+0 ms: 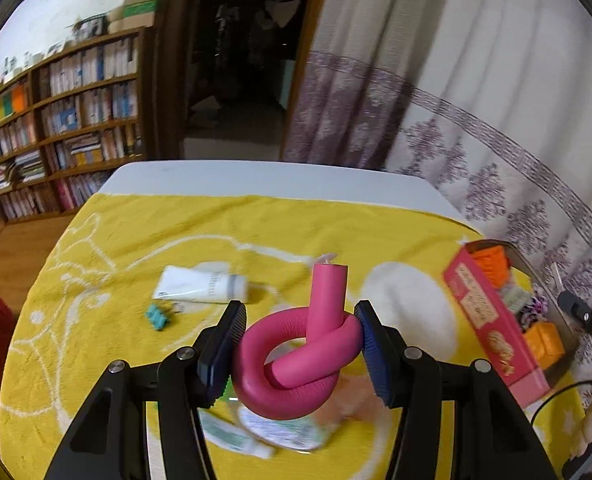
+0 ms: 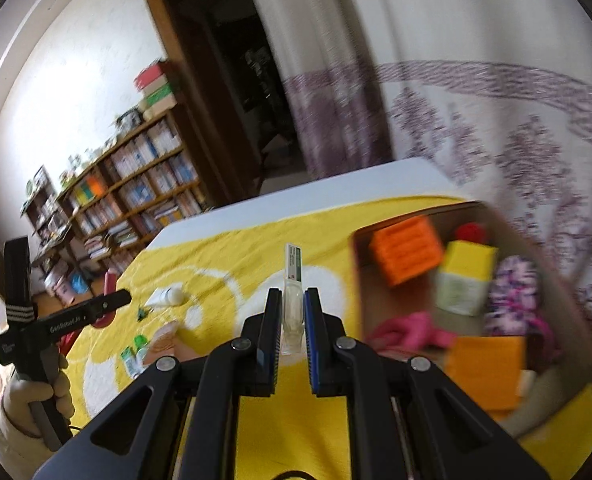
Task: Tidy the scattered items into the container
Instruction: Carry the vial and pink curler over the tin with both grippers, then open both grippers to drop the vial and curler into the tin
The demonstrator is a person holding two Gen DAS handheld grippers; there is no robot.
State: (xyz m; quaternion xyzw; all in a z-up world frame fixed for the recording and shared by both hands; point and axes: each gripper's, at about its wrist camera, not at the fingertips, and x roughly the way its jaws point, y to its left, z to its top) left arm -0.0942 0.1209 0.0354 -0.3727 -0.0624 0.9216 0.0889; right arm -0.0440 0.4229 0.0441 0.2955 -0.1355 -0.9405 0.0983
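As box blurs, contents unclear, tubes half-hidden

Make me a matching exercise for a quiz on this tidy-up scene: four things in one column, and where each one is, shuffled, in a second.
Things:
1. pink knotted foam tube
2. clear flat packet
3. white tube
4. orange box

Places:
A. lying on the yellow cloth
B. inside the cardboard container
C. held in the left claw
D. held in the right claw

Pairs: 1-C, 2-D, 3-A, 4-B
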